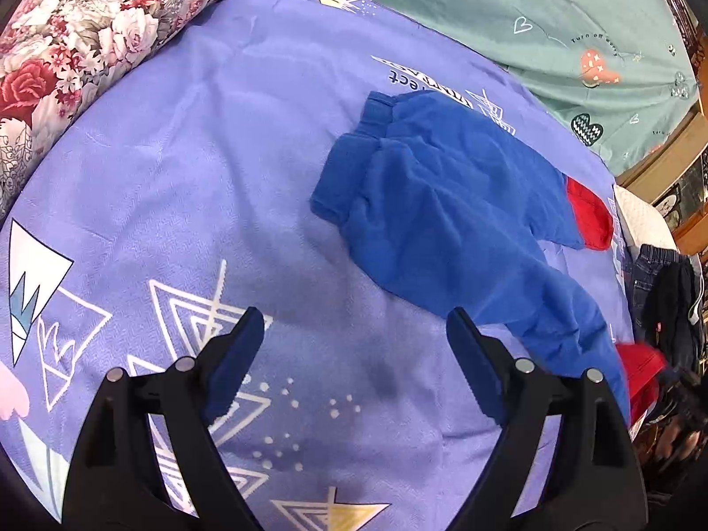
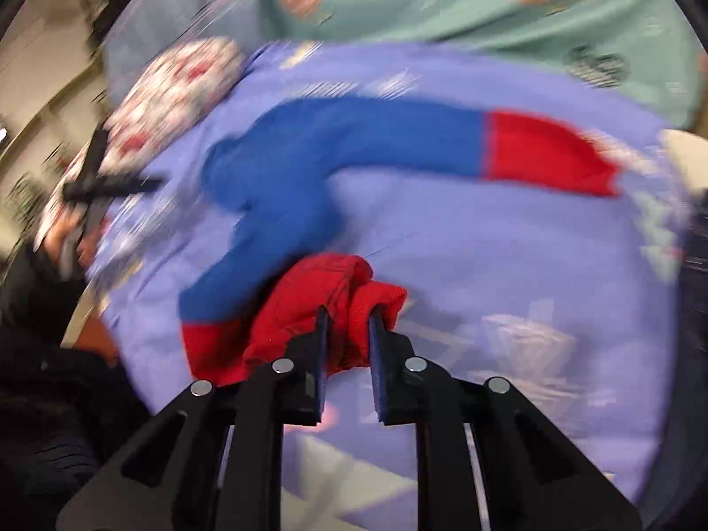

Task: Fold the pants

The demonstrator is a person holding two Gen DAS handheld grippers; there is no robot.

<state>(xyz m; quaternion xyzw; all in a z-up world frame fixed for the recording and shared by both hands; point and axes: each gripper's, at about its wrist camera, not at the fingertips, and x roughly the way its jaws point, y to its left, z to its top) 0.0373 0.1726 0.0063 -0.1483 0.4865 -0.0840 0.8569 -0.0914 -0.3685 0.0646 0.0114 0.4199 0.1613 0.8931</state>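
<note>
Pants (image 1: 447, 203) lie rumpled on the purple bedsheet (image 1: 221, 177), waistband toward the floral pillow (image 1: 79, 44), legs splayed away from it. My right gripper (image 2: 347, 314) is clamped on the bunched red cuff (image 2: 336, 292) of the nearer leg — I judge, to drag that leg straight for the fold. My left gripper (image 1: 354, 332) hangs spread wide and empty, short of the waistband. Its view is sharp; the right one is blurred, yet shows the grasp.
</note>
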